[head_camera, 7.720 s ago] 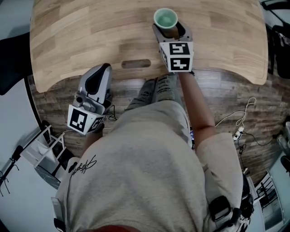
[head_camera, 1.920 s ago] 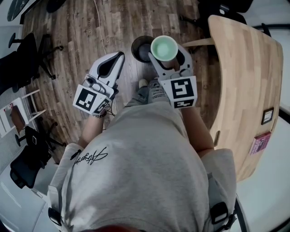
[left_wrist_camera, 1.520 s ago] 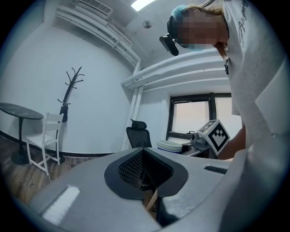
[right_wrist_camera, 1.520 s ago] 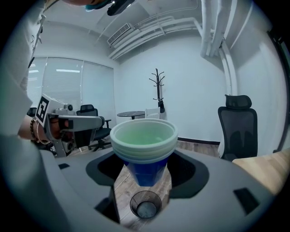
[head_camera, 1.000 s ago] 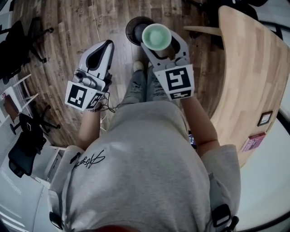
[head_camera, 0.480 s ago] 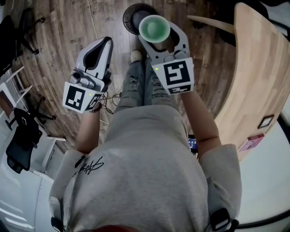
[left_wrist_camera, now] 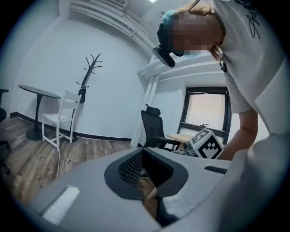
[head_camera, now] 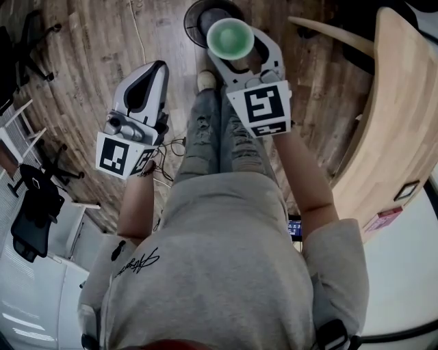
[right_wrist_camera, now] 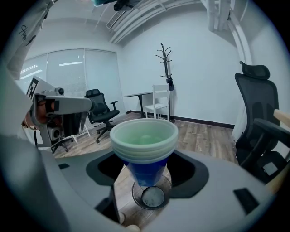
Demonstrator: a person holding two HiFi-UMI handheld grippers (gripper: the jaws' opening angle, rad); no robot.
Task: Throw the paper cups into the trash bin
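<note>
A stack of paper cups (head_camera: 230, 35), blue outside and pale green inside, stands upright in my right gripper (head_camera: 236, 44), which is shut on it. In the right gripper view the cups (right_wrist_camera: 144, 136) fill the middle between the jaws of the right gripper (right_wrist_camera: 146, 171). The round dark trash bin (head_camera: 202, 12) stands on the floor just beyond and below the cups, partly hidden by them. From the right gripper its round top (right_wrist_camera: 152, 196) shows under the cups. My left gripper (head_camera: 146, 76) hangs to the left over the floor, shut and empty (left_wrist_camera: 144, 152).
A light wooden table (head_camera: 393, 116) curves along the right. A black office chair (head_camera: 31, 205) and a white chair (head_camera: 12, 133) stand at the left, and a cable (head_camera: 139, 37) runs across the plank floor. A coat stand (right_wrist_camera: 165, 56) and another black chair (right_wrist_camera: 256, 113) stand farther off.
The person has turned from the table and walked to the bin with the cups held upright. In the last second the bin has come nearer under the cups and the table has slid right.
</note>
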